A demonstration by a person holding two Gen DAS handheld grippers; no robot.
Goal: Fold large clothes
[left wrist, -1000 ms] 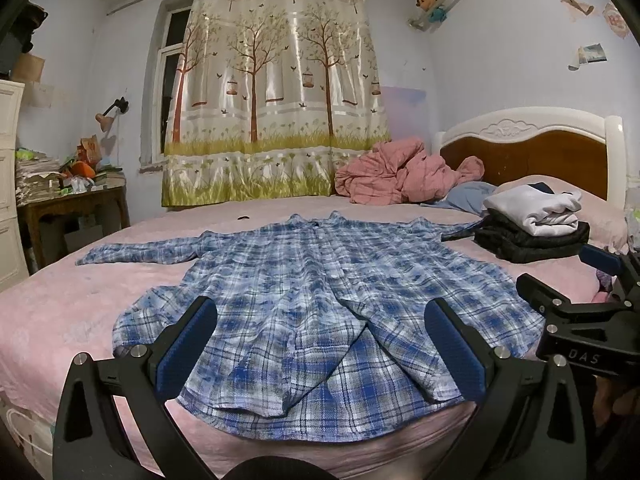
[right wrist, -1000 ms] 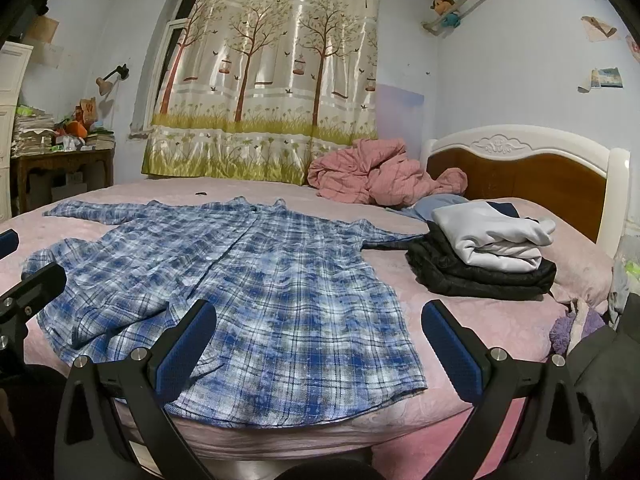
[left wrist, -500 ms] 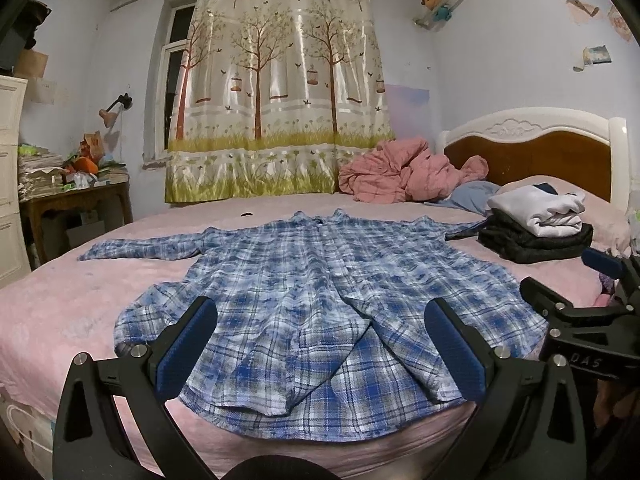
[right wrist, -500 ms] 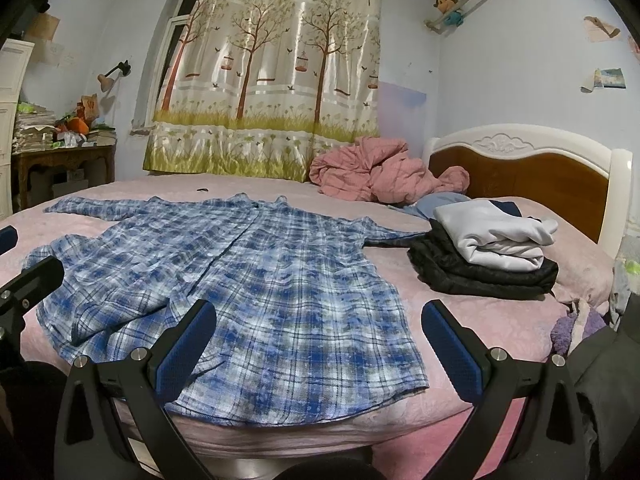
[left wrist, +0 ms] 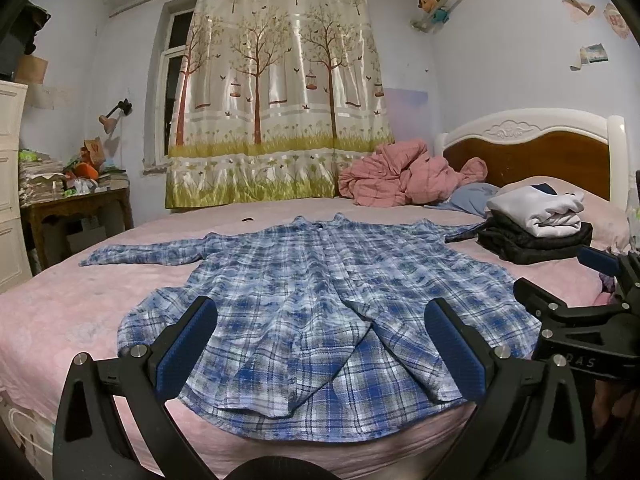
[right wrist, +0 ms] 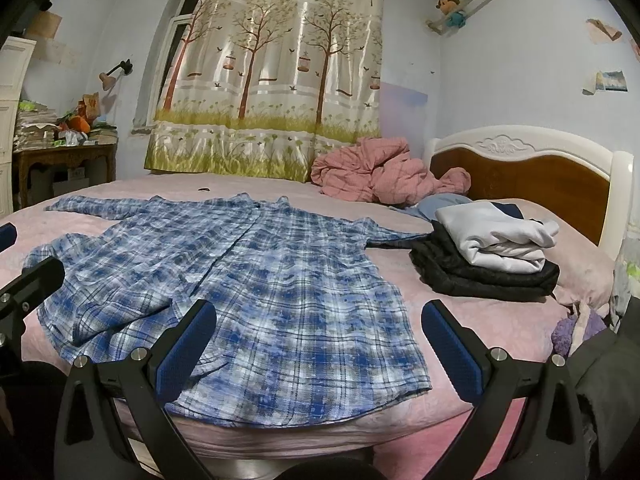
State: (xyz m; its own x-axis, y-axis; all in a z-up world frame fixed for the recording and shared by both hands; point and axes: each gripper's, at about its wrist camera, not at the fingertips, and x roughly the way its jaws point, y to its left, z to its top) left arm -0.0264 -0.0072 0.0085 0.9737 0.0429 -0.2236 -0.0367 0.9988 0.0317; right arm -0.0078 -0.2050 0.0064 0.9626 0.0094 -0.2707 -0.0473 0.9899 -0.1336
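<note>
Flat across the pink quilted bedspread (left wrist: 60,312) lay the blue-and-white plaid woven shirt (left wrist: 320,300), front up, sleeves stretched sideways, its rumpled hem near the mattress edge. Both tongs hung just short of that hem: the left gripper (left wrist: 320,354) and right gripper (right wrist: 318,354) each had ribbed blue pads spread wide, clasping nothing. Beside the shirt's sleeve sat a folded stack of black and white garments (right wrist: 488,256); a crumpled pink quilt (right wrist: 372,176) lay by the carved white headboard (right wrist: 520,148).
</note>
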